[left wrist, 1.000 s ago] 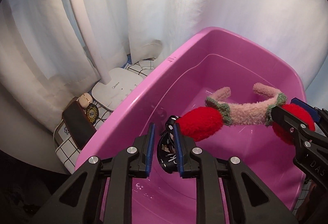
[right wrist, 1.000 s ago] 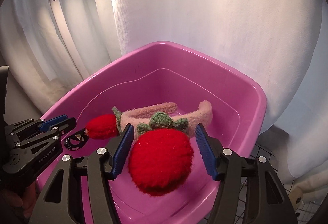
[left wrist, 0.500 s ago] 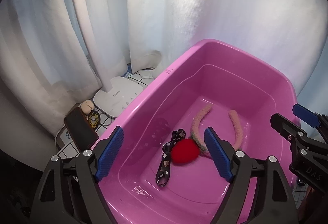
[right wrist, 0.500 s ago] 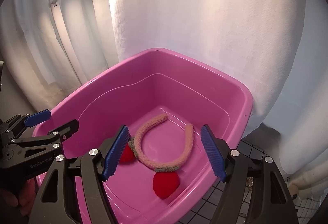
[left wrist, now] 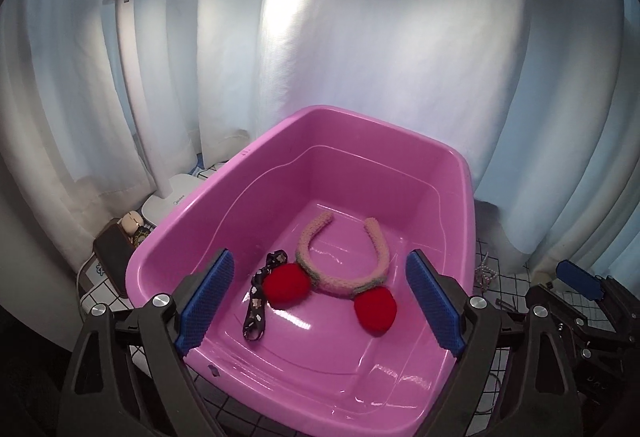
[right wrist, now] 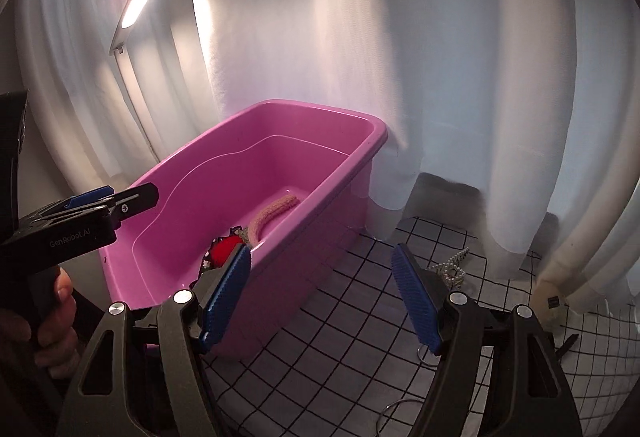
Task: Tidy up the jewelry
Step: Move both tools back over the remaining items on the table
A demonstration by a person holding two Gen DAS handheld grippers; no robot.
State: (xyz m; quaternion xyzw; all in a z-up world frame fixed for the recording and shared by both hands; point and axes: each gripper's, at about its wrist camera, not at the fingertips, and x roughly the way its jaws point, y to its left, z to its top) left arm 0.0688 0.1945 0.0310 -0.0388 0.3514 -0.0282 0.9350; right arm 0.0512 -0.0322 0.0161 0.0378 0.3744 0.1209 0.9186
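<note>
Left gripper [left wrist: 320, 303] spread wide, empty, lower frame; right gripper [right wrist: 322, 295] likewise, swung toward beaded piece [right wrist: 452, 269] at right. Strawberry headband [left wrist: 342, 269] and lanyard [left wrist: 260, 301], just released, lie in pink tub [left wrist: 400, 413], frame centre: deposit done.

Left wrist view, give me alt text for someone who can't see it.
A pink fuzzy headband with two red pompoms lies on the floor of a pink plastic tub, a dark patterned strap touching its left pompom. The left claw is open and empty over the tub, white curtains behind.
</note>
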